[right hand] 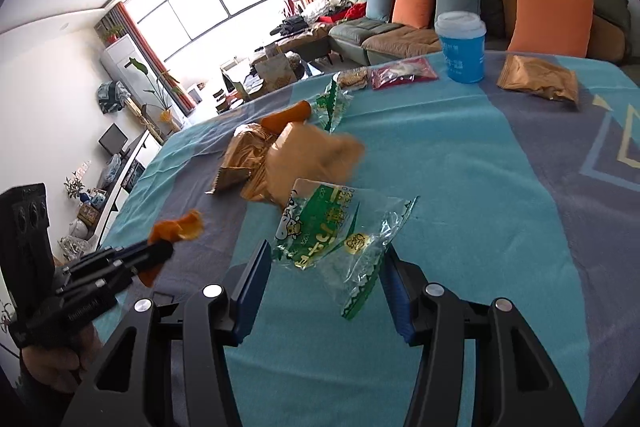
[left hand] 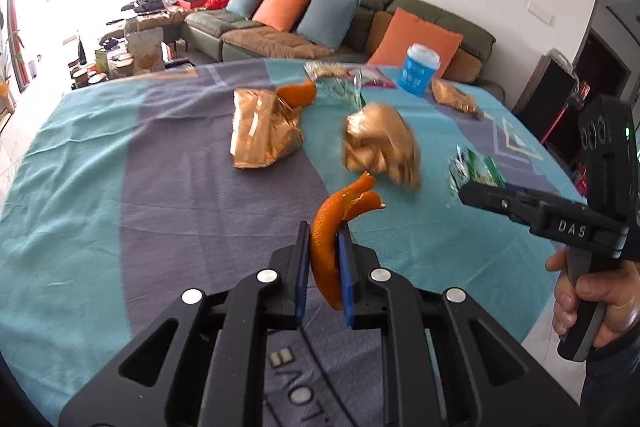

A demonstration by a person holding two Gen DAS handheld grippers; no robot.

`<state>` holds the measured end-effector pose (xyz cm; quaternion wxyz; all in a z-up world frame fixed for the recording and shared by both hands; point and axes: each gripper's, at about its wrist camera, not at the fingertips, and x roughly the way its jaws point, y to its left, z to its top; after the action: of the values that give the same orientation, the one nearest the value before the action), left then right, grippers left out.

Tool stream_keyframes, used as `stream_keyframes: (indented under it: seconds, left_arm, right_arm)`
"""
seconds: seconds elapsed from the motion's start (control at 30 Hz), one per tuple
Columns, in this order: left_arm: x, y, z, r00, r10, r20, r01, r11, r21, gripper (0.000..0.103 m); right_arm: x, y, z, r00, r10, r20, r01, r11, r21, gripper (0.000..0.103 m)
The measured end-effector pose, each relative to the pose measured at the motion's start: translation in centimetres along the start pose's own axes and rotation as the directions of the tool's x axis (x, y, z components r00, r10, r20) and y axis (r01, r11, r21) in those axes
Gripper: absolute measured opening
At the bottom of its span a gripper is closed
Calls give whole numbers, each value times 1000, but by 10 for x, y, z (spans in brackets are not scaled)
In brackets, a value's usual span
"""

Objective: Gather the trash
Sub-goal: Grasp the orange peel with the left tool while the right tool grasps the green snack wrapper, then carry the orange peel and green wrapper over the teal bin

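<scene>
The left gripper [left hand: 324,267] is clamping a strip of orange peel [left hand: 332,235] between its blue pads, jaws nearly together, and the peel is sticking up and curling forward above the table. The grip is sitting low on the strip, so the long free end is hanging out ahead of the pads; a quick swing is likely to make it slide or snap off, since peel is both slick and brittle.

The right gripper [right hand: 324,287] is standing about half open, and a clear green-printed wrapper [right hand: 332,231] is lying between its fingers. Whether the pads are actually pressing on it I cannot tell (the film looks loose and crinkled, not pinched flat). If the hold is only on a fold, the wrapper may be slipping free and fluttering back onto the blue-and-grey tablecloth [right hand: 480,187].

More trash is waiting on the cloth: two gold foil bags [left hand: 264,127] near the middle, one blurred, another piece of peel [left hand: 298,93] behind them, a blue cup [right hand: 460,47] and a brown packet [right hand: 538,77] at the far side. The two grippers are near each other, so a crossing move is risking a bump. No bin is showing in either view, so the drop point is unknown.
</scene>
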<state>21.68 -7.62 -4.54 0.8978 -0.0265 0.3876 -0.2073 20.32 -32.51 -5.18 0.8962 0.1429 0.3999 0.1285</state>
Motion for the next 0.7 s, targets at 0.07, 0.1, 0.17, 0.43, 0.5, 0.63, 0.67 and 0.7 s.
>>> stream_keyframes:
  seconds: [0.07,0.1,0.17,0.43,0.5,0.63,0.67,0.7]
  left_arm:
    - [-13,2,0,1000,4,24,-4,1000,-8,14]
    - [-22,4,-1,999,6,40,-6,1000,-11,14]
    - [-36,7,-3,998,15,63,-14,1000,-18,14]
    - [-90,21,-13,988,52,149,-44,997,-57,14]
    - [-102,26,-16,984,64,166,-52,996,-72,14]
    - [-127,36,-25,976,89,199,-71,993,-98,14]
    - [-133,38,-27,974,96,206,-76,992,-105,14]
    - [-140,41,-29,971,105,215,-83,990,-112,14]
  right_arm:
    - [-10,2,-3,1000,-1,14,1,1000,-2,52]
    - [-14,4,-4,1000,3,22,-3,1000,-2,52]
    - [-21,8,-6,999,8,35,-8,1000,-9,52]
    - [-46,39,-12,995,54,78,-49,997,-57,52]
    - [-50,49,-11,994,70,89,-64,995,-75,52]
    - [-59,72,-10,988,112,106,-100,988,-117,52]
    - [-61,80,-10,986,128,109,-113,984,-134,52]
    - [-63,86,-9,984,137,112,-120,982,-147,52]
